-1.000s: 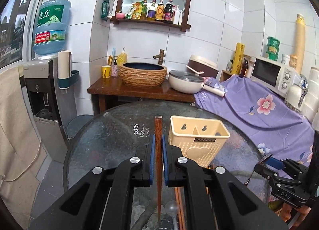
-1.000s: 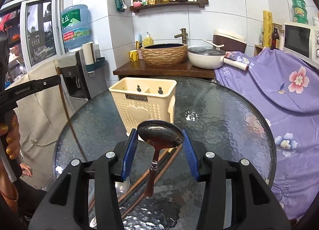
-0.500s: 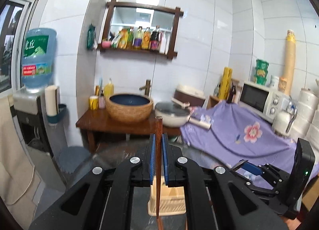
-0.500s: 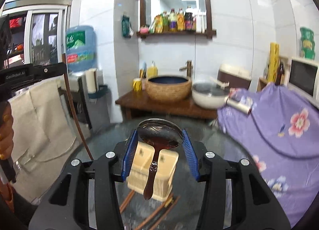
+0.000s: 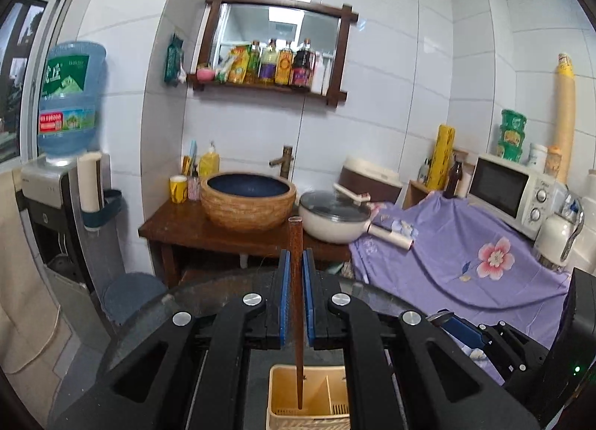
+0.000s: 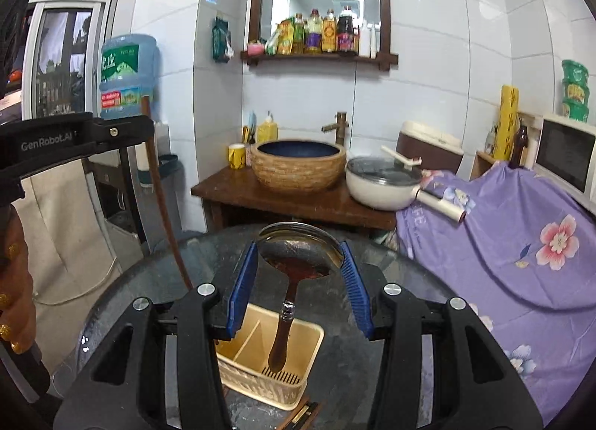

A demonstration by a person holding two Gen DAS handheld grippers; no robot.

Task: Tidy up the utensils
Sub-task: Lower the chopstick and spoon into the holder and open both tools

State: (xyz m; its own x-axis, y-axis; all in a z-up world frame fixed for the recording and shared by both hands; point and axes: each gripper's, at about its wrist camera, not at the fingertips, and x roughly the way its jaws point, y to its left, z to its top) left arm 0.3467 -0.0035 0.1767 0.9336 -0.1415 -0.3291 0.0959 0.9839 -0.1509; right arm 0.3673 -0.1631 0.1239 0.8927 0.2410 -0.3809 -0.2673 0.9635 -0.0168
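Note:
My left gripper [image 5: 294, 273] is shut on a dark wooden chopstick [image 5: 297, 303] held upright; its lower tip hangs in the left compartment of the cream utensil holder [image 5: 283, 385] on the glass table. My right gripper [image 6: 300, 270] is shut on the bowl of a metal spoon [image 6: 298, 251] with a brown handle [image 6: 280, 344]; the handle hangs over the right compartment of the holder [image 6: 313, 340]. The left gripper [image 6: 111, 132] with the chopstick [image 6: 164, 203] also shows in the right wrist view, at the left.
The round glass table [image 6: 409, 281] bears the holder. More chopsticks [image 6: 303, 413] lie on the glass near the holder. Behind stand a wooden stand with a basin [image 6: 298, 165], a white pan [image 6: 380, 184], a water dispenser [image 5: 63, 184] and a purple-covered counter [image 5: 465, 262].
Both grippers have risen and now stand over the holder with their utensils pointing down into it; earlier they were low in front of it. Both grips are unchanged.

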